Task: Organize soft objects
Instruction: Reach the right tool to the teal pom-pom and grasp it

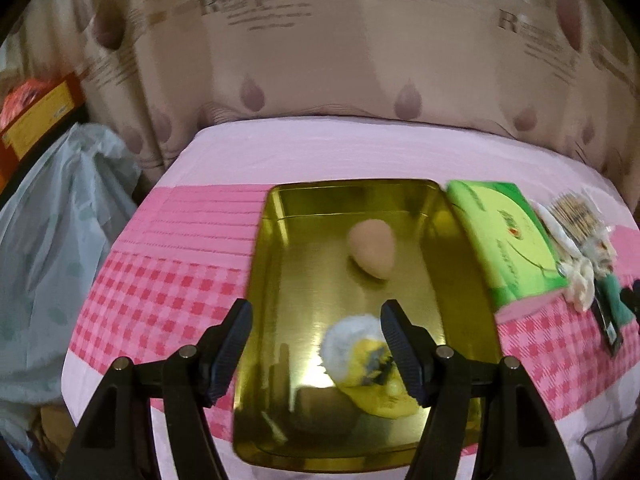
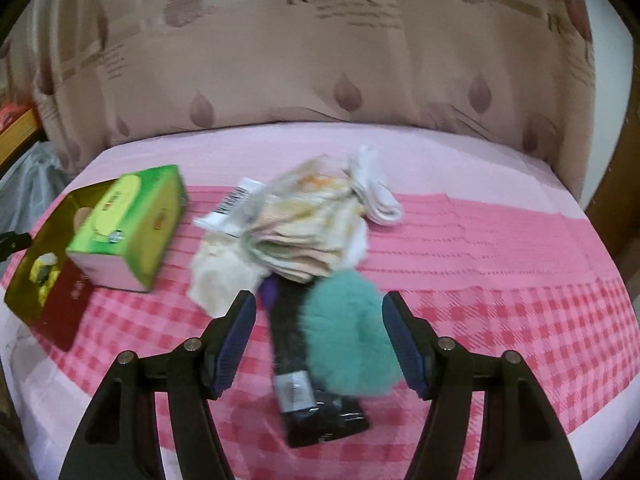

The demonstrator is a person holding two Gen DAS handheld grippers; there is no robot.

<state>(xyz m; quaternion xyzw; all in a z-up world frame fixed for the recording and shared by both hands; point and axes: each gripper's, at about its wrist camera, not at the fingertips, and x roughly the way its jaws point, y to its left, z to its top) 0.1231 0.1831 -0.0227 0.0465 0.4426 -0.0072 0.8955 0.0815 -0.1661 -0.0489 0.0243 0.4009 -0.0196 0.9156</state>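
A gold metal tray point(image 1: 280, 240) lies on the pink checked cloth. In it are a peach egg-shaped sponge point(image 1: 372, 250) and a white and yellow fluffy toy point(image 1: 368, 364). My left gripper point(image 1: 316, 354) is open above the tray's near end, the toy just inside its right finger. In the right wrist view a teal fluffy ball point(image 2: 346, 334) rests on a black packet point(image 2: 316, 408), in front of a packet of folded cloths point(image 2: 300, 224). My right gripper point(image 2: 318, 348) is open, its fingers on either side of the ball, not touching it.
A green tissue box point(image 1: 508, 240) point(image 2: 132, 220) stands right of the tray point(image 2: 24, 276). White socks point(image 2: 376, 192) lie behind the packets. A beige patterned curtain point(image 1: 320, 60) hangs behind the table. A grey plastic bag point(image 1: 52, 240) sits off the left edge.
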